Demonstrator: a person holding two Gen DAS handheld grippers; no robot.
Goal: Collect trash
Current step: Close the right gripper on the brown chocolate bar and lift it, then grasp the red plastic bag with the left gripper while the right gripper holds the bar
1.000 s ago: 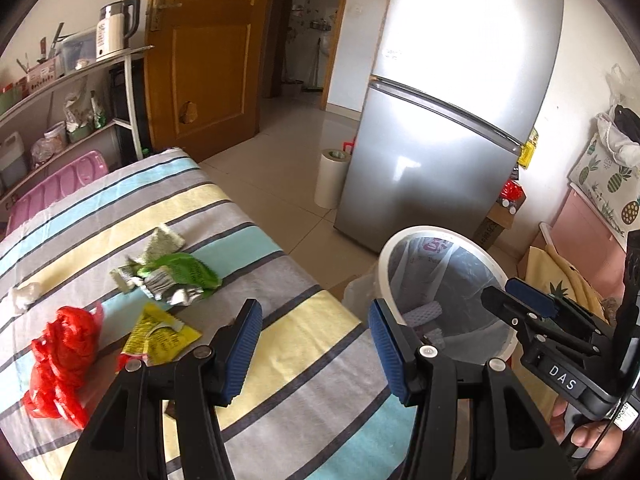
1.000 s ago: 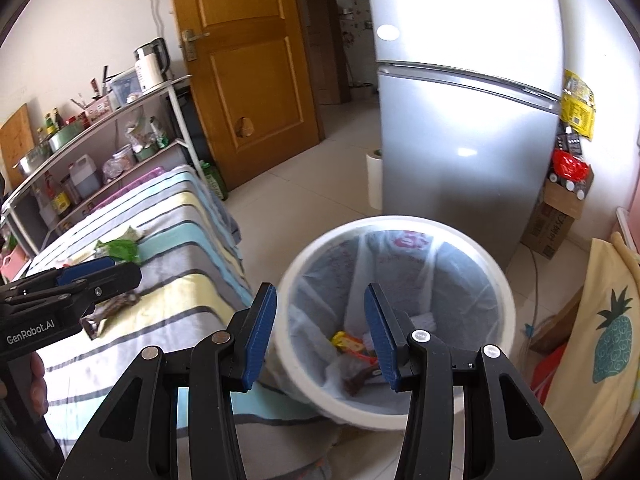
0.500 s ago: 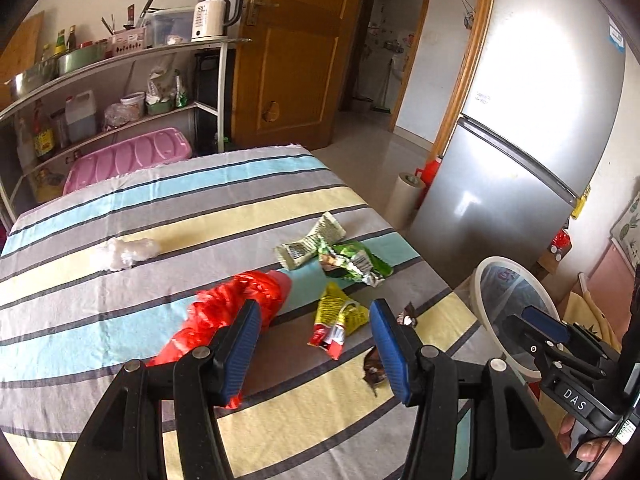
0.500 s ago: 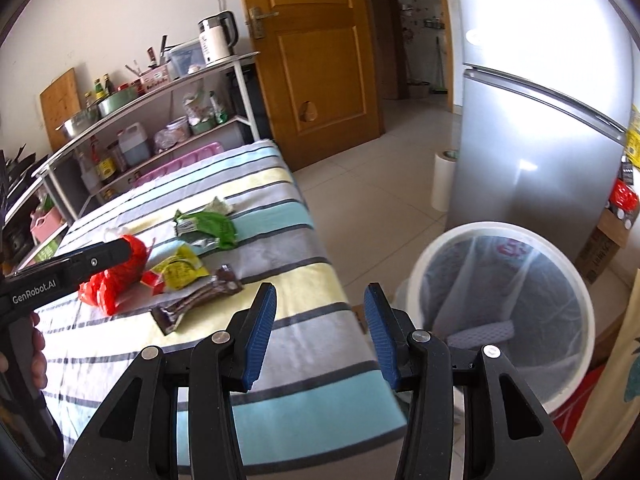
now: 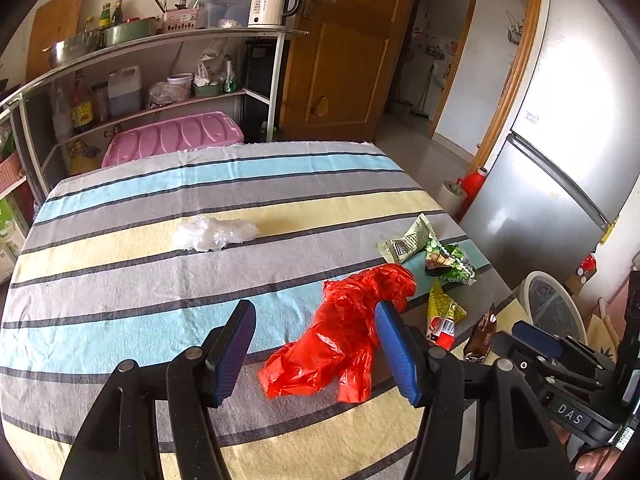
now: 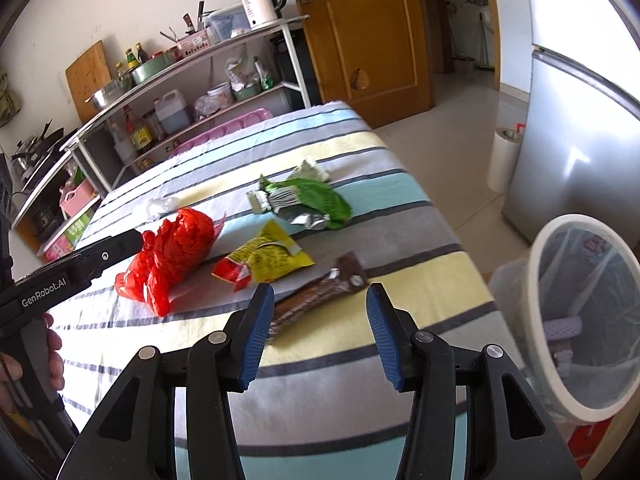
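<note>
Left tongs (image 5: pixel 316 346) spread wide above a red plastic bag (image 5: pixel 344 344) on the striped counter (image 5: pixel 120 280), right tongs (image 6: pixel 320 326) likewise parted over a brown wrapper (image 6: pixel 320 292), lined trash bin (image 6: pixel 576 320) interior clear only from the right view.

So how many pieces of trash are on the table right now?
6: a white wad mid-table, a red bag by the left gripper, pale, green and yellow wrappers, a brown wrapper nearest the right gripper. More may be hidden.

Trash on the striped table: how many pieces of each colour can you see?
Red: 1, the plastic bag
Green: 2, the pale wrapper and the bright wrapper
Yellow: 1, the packet
Brown: 1, the bar wrapper
White: 1, the crumpled plastic
Total: 6
</note>
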